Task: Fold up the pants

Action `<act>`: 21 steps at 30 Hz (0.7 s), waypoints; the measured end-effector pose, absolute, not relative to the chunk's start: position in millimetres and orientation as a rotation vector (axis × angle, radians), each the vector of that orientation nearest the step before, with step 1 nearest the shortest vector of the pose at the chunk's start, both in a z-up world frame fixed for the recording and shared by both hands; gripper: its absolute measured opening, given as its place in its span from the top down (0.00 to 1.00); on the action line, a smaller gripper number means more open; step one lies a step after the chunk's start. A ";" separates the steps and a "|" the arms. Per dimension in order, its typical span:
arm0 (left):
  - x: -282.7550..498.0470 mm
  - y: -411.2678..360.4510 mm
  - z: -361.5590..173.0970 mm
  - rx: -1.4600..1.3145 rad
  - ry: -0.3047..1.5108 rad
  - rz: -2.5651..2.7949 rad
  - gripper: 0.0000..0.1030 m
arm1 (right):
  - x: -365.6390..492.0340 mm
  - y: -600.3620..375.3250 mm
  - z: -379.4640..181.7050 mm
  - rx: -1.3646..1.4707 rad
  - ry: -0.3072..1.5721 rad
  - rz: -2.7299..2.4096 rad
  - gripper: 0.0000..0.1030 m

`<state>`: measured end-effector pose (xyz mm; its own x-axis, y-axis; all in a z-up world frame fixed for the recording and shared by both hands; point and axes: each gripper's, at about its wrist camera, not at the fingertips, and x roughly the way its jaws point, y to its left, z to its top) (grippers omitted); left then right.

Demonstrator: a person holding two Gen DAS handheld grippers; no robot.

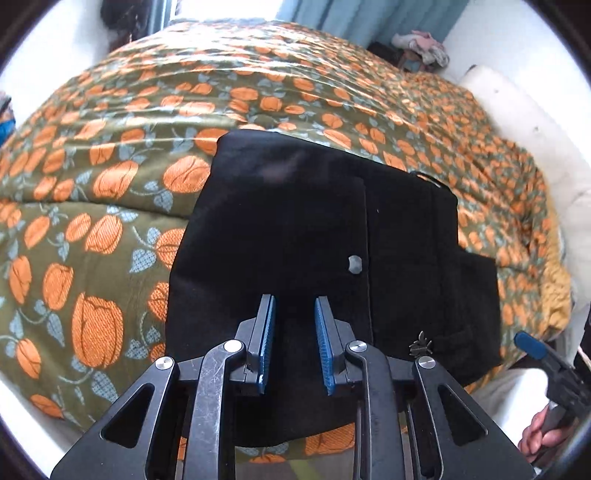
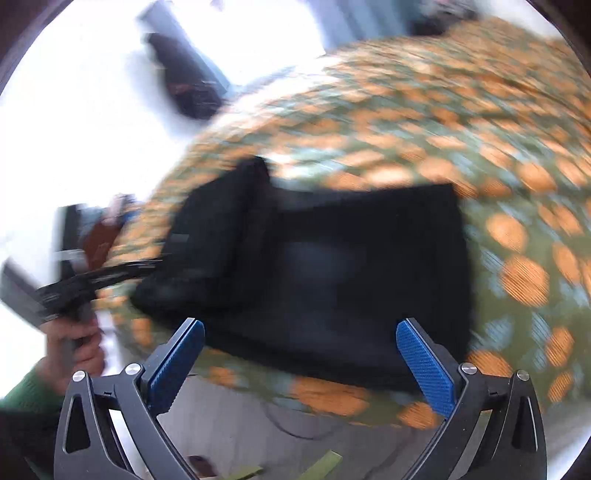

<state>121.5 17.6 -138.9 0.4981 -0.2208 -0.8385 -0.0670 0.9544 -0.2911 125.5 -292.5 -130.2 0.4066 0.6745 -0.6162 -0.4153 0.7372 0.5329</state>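
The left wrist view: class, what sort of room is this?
Probably a bedroom: a bed under an olive quilt with orange flowers, folded black pants on it, and blue curtains behind.

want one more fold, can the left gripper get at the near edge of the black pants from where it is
Probably yes. The left gripper hangs just over the black pants with its jaws slightly apart and empty, and nothing lies between it and the cloth on the bedspread.

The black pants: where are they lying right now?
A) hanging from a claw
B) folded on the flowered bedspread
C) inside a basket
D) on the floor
B: the black pants lie as a folded, compact stack on the orange-flowered bedspread, with neither claw gripping them.
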 end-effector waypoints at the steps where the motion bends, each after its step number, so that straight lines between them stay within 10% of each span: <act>1: 120.0 18.4 -139.2 -0.311 1.045 -0.096 0.78 | 130.3 -282.7 -126.6 0.337 0.920 0.781 0.00; 21: 121.7 8.9 -143.0 -0.301 1.025 -0.087 0.73 | 213.1 -210.2 -175.0 0.488 1.161 0.984 0.12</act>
